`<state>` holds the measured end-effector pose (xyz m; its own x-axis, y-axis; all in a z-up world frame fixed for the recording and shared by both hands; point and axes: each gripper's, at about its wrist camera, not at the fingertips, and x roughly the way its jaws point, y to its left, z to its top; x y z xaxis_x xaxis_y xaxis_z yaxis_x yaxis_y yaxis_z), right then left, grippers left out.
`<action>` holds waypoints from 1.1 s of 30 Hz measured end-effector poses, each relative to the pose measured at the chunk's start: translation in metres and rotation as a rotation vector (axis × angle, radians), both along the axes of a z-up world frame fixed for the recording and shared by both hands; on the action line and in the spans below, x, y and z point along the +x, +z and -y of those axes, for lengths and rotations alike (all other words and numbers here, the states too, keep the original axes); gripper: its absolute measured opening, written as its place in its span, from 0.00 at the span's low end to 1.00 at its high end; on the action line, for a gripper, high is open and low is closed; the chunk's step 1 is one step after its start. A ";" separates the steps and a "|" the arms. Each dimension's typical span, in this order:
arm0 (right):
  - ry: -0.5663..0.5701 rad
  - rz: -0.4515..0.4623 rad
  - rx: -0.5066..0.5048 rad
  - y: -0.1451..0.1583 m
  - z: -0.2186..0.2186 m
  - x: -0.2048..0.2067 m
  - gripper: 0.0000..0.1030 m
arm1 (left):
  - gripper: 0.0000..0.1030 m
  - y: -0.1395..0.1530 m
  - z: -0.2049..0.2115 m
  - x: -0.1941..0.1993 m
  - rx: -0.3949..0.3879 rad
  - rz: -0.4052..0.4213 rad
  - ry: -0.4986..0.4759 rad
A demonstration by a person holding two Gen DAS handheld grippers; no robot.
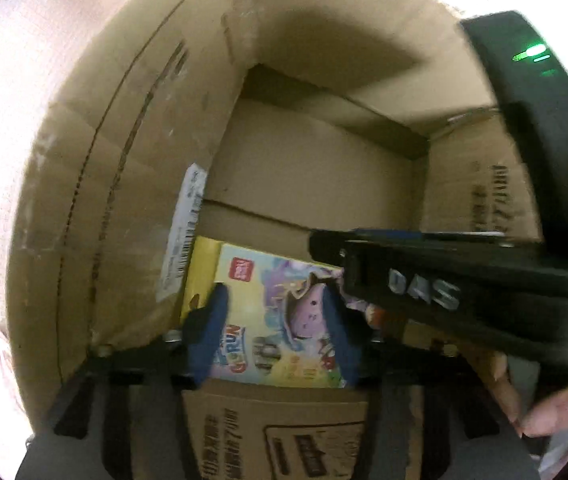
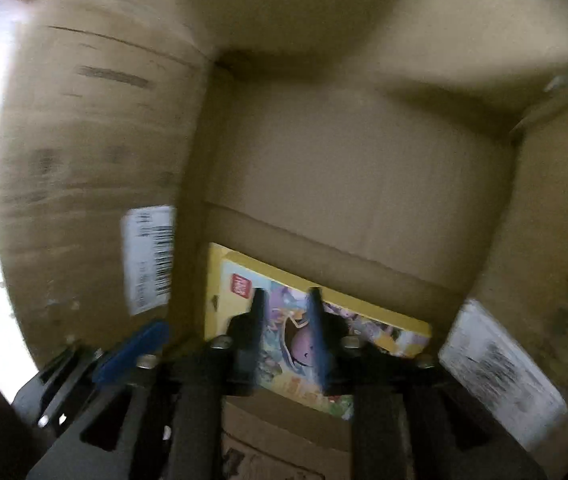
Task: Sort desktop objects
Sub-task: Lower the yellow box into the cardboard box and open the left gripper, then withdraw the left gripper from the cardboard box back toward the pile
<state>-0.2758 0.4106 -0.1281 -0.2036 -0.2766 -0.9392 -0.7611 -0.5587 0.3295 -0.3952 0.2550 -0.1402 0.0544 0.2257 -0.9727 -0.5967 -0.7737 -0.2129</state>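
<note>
One flat yellow game box (image 1: 268, 312) lay on the floor of a brown cardboard carton (image 1: 316, 168), pushed into the corner nearest the cameras, beside the left wall. Its lid was printed with a bright cartoon scene: a purple round-bodied figure near the middle, a small red label near one corner, and colourful lettering along one edge. It rested face up and level on the carton's bottom flaps.

Two grippers pointed steeply down into the carton. From its own camera, the left gripper (image 1: 274, 332) stood with its blue-padded fingers spread wide above the lid, not pinching it. The right gripper (image 2: 286, 330) also stood parted, more narrowly, with nothing clamped between its fingers and the box lid showing in the gap. Seen from the left camera, the right gripper's black body crossed the right side of the view, a hand (image 1: 556, 408) beneath it.

Two white printed labels showed: one barcode label (image 2: 150, 258) on the carton's left wall and one blurred label (image 2: 500, 372) on the right wall.
</note>
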 end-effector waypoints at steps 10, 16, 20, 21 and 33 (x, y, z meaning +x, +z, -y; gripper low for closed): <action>0.013 -0.155 0.195 0.085 -0.006 0.035 0.77 | 0.59 0.069 0.025 0.035 0.055 -0.231 0.065; 0.045 -0.253 0.251 0.121 0.032 0.064 0.77 | 0.59 0.106 0.061 0.065 0.097 -0.374 0.140; 0.091 -0.316 0.311 0.140 0.059 0.078 0.77 | 0.59 0.116 0.092 0.086 0.111 -0.483 0.198; 0.095 -0.329 0.318 0.140 0.067 0.081 0.77 | 0.59 0.117 0.097 0.092 0.107 -0.504 0.208; 0.417 -0.444 0.317 0.135 0.176 0.089 0.78 | 0.59 0.086 0.255 0.179 0.056 -0.479 0.498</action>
